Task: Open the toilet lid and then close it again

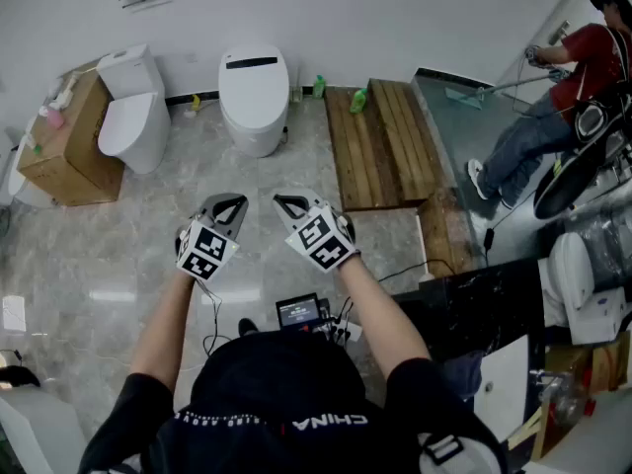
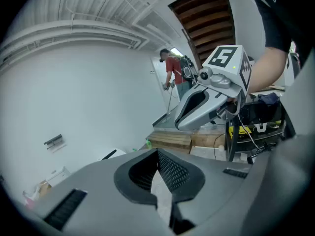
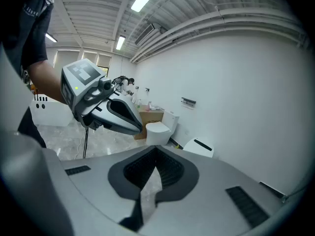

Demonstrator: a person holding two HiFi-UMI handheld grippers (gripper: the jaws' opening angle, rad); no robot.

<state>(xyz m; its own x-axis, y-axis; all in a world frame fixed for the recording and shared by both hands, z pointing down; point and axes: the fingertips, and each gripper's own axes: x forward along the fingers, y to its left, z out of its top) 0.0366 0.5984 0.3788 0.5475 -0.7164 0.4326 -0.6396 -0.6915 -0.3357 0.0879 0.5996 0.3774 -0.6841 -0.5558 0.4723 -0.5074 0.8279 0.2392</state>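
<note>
**Toilet lid [image 1: 254, 79] down, by the far wall [image 1: 395, 18]**

Its long axis runs out from the wall, with the front end toward the grippers. Well short of it hang the left gripper [image 1: 228, 205] and right gripper [image 1: 287, 205], jaws clenched on nothing.

Head camera's up top, staring steeply down past my arms at the floor [image 1: 89, 265], toilet [image 1: 254, 92] far off at upper centre. Cameras on my left tongs [image 1: 233, 201] and right tongs [image 1: 283, 203] ride low behind their jaws, facing the wall [image 1: 395, 18]; both share that toilet.
</note>
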